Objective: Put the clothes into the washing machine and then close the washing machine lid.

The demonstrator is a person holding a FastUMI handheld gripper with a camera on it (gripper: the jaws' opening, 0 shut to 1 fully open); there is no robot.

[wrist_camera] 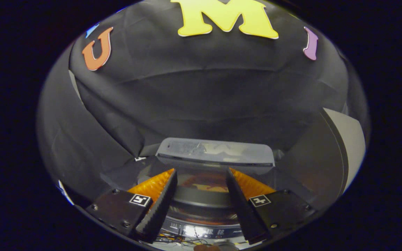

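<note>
A small top-loading washing machine stands below and just ahead of my gripper. Its clear lid is raised and leans back against the black cloth wall, beyond the fingertips. Through the round drum opening between my fingers I see something orange and yellow lying inside, which looks like clothing. The gripper is open, with nothing between its fingers. The machine's control panel is on the near side, under the fingers.
Black cloth wall rises close behind the machine and wraps around on the left. A grey upright panel stands to the right. Thin cables lie by the control panel's near edge.
</note>
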